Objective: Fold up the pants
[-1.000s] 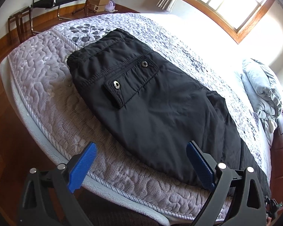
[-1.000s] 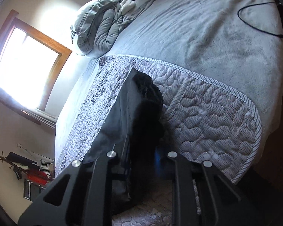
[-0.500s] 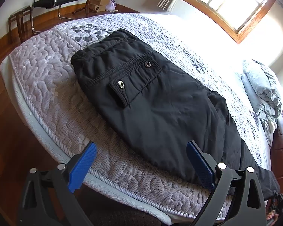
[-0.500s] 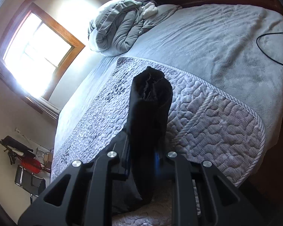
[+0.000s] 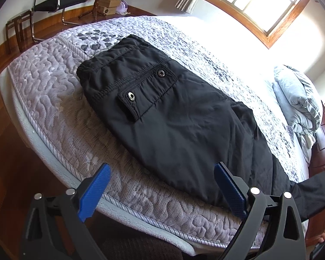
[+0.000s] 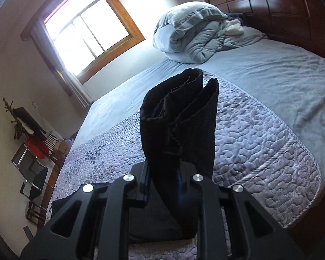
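1. Pants (image 5: pixel 184 117), black and already doubled leg over leg, lie along the near edge of the quilted bed cover (image 5: pixel 54 99), waistband toward the foot of the bed.
2. Right gripper (image 6: pixel 162 179) is clenched on the leg ends, whose hems (image 6: pixel 179 99) stand up above its fingers, off the cover.
3. Left gripper (image 5: pixel 160 186) hangs released, blue pads wide apart, just above the bed's edge beside the seat of the pants, touching nothing.
4. Fabric looks thin, limp and a little slick, so it will probably sag and slide; both layers are best pinched together near a seam or hem.
5. Left wrist view shows the flap pocket (image 5: pixel 130 106), its snaps and the flat waist end; the right wrist view alone shows the pinched cuffs, the rumpled duvet (image 6: pixel 195 32) and the headboard (image 6: pixel 270 6).
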Motion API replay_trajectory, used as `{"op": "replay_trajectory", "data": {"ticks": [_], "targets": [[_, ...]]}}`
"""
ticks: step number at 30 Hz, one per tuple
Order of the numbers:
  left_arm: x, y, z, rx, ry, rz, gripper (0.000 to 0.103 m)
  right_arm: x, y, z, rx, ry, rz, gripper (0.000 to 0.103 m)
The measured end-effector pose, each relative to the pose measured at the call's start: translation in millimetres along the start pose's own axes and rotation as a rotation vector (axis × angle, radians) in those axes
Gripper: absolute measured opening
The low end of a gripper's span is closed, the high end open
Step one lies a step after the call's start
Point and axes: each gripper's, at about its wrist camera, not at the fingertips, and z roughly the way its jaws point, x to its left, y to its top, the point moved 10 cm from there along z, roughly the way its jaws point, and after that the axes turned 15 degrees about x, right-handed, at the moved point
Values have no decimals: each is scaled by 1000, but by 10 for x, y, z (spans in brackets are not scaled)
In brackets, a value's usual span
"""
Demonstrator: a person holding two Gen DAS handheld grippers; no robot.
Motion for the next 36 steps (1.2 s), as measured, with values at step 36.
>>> {"op": "replay_trajectory", "data": {"ticks": [36], "targets": [[324, -69, -123, -11, -36, -64, 97, 1861, -1629, 1512, 361, -122, -610, 18]]}}
